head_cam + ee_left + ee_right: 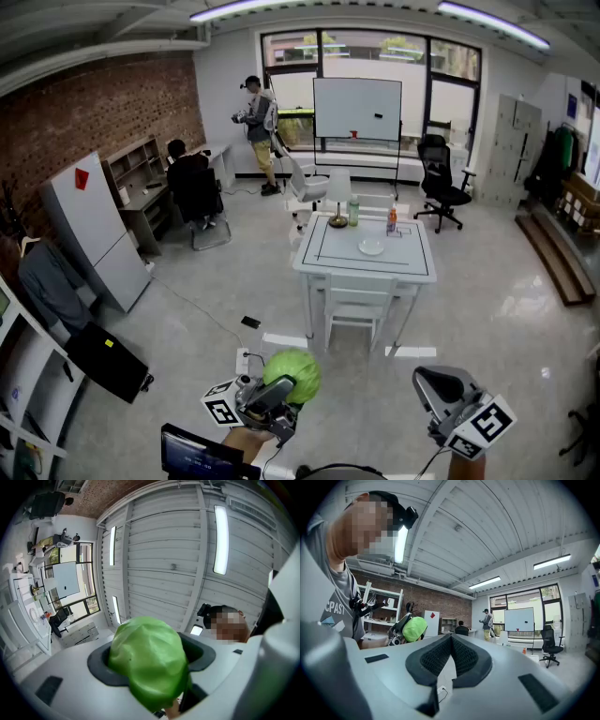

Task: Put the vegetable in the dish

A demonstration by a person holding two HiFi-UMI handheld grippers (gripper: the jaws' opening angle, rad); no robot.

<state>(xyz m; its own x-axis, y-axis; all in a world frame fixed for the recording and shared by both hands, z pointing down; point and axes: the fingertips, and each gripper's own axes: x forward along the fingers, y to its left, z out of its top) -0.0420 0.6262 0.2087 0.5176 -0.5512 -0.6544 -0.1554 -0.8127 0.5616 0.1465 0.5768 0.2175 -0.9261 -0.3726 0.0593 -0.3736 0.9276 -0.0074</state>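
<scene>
A round green cabbage point(292, 373) sits between the jaws of my left gripper point(279, 392), which is shut on it low in the head view. In the left gripper view the cabbage point(149, 662) fills the gap between the dark pads and the gripper tilts up toward the ceiling. My right gripper point(441, 384) is at the lower right, shut and holding nothing; its pads point(436, 656) meet at the tip. It also sees the cabbage point(415, 628) off to its left. A small white dish point(371, 247) lies on the white table point(328, 262) some way ahead across the floor.
On the table stand a lamp point(338, 204) and two bottles point(353, 211). A white chair point(354, 305) is tucked under its near side. A small black object point(250, 322) lies on the floor. A whiteboard point(357, 109), office chair point(441, 183) and two people point(258, 117) are farther back.
</scene>
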